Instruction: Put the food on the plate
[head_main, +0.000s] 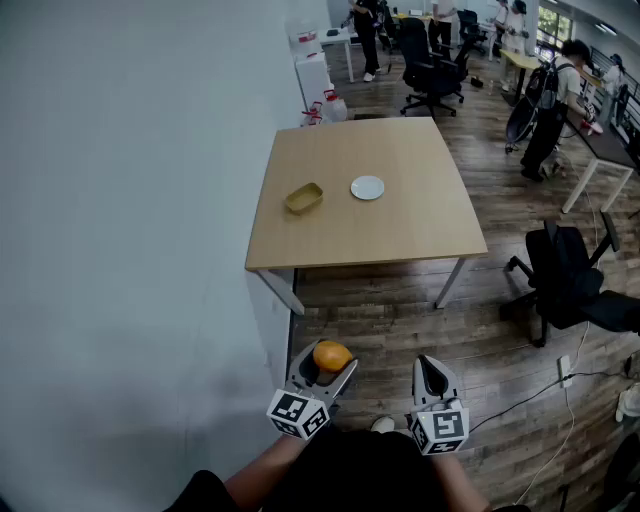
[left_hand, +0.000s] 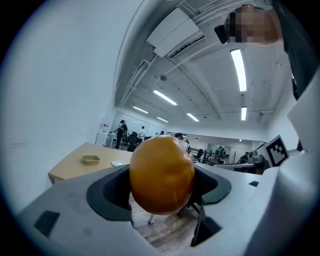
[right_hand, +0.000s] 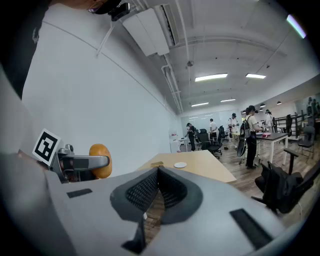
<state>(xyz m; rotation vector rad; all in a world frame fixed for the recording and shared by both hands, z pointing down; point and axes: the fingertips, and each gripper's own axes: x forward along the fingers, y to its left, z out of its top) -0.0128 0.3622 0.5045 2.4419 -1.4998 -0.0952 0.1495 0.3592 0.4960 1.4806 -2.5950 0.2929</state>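
Your left gripper (head_main: 324, 362) clamps the orange (head_main: 332, 355); right gripper (head_main: 432, 373) closed, empty.
Table (head_main: 400, 235) at 12 o'clock: plate (head_main: 367, 187), yellow dish (head_main: 304, 198) at its 9; chair (head_main: 565, 275) at 2.

Well ahead, against the wall at left, a table (head_main: 400, 235); on it a plate (head_main: 367, 187), with a shallow dish (head_main: 304, 198) near on its left, apart; right of the table, an office chair (head_main: 568, 282); nearest, the left gripper (head_main: 322, 368) with a round fruit (head_main: 332, 354) between its jaws, the right gripper (head_main: 433, 368) beside it on the right, both over the floor.
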